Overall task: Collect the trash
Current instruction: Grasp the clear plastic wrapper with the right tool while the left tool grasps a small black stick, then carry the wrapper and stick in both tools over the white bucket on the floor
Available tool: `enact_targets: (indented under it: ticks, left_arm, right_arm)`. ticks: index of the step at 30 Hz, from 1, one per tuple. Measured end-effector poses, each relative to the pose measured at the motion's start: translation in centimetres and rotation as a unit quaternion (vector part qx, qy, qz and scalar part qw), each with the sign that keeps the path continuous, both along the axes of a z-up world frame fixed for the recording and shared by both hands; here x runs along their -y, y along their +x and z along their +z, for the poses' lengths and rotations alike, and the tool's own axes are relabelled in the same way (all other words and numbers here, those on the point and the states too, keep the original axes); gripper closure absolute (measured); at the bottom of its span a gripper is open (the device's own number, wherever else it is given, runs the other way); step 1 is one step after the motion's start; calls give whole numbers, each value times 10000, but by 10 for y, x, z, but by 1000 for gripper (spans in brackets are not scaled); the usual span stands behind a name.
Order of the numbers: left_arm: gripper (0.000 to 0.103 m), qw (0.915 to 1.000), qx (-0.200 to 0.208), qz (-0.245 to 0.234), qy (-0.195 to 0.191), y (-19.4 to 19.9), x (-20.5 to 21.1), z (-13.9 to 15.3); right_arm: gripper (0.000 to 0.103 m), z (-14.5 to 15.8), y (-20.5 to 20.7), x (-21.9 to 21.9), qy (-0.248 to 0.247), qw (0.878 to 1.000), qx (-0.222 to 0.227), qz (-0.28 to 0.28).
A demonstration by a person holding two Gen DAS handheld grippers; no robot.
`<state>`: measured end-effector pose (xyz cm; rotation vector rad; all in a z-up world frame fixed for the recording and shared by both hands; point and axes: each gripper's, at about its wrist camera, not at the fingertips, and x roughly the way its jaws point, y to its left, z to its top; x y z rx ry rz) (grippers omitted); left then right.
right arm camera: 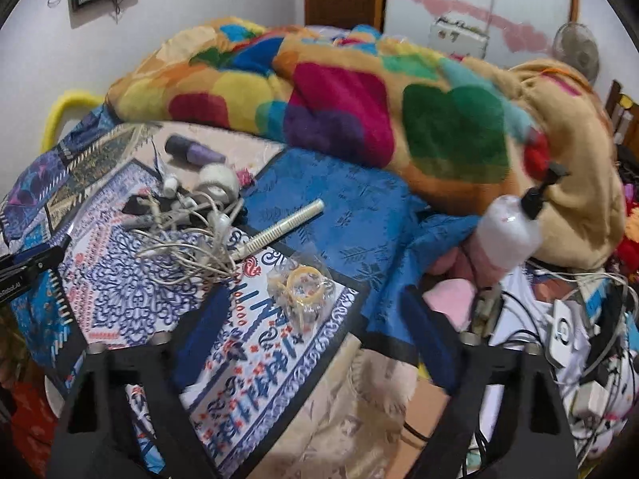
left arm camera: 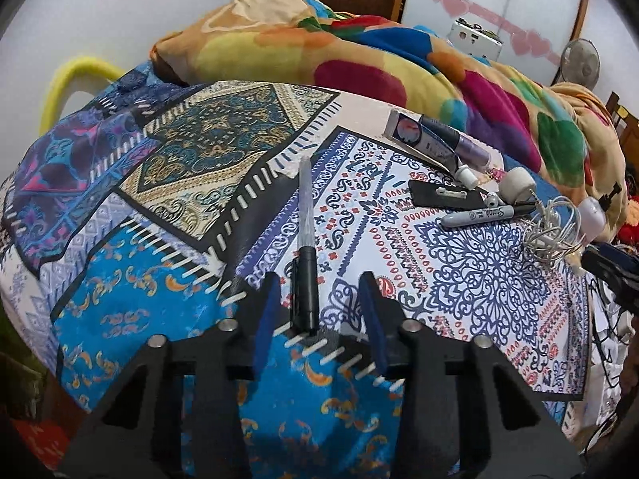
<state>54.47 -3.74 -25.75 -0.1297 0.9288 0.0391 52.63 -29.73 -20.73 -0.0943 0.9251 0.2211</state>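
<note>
From my left gripper (left arm camera: pixel 319 299) I see a pen with a black cap (left arm camera: pixel 305 255) lying on the patterned bedspread (left arm camera: pixel 459 271); its capped end sits between my two blue-padded fingers (left arm camera: pixel 265 319), nearer the left one, and the clear barrel runs away from me up the cloth. The jaws stand partly apart and neither pad presses on the pen, so nothing is gripped. Taking that pen as my landmark, a grey Sharpie marker (left arm camera: pixel 485 214) lies well to its right, with a tangle of white earphone cable (left arm camera: pixel 553 225) beyond the marker and a roll of white tape (left arm camera: pixel 517 185) just behind it. Behind and to the right of the pen rests a tube with a white cap (left arm camera: pixel 443 141), close to the multicoloured blanket (left arm camera: pixel 399 64). From my right gripper (right arm camera: pixel 317 327) the jaws are wide and empty, and a crumpled clear wrapper with a yellow ring inside it (right arm camera: pixel 303 283) lies just ahead of the gap between the fingers, apart from both. This view is smeared, so I cannot tell what the wrapper holds beyond the ring. A white ribbed stick (right arm camera: pixel 283 223) lies beyond the wrapper. At right, a white pump bottle (right arm camera: pixel 511 231) leans over a heap of cables that I cannot sort out.
</note>
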Motion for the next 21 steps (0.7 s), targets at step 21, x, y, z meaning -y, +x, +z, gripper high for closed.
enact_targets:
  ticks: [21]
  left_arm:
    - [90,9992,131,-332,191,-18,12,16]
  right_arm:
    - [76,17,-8,6,308,9995,31,104]
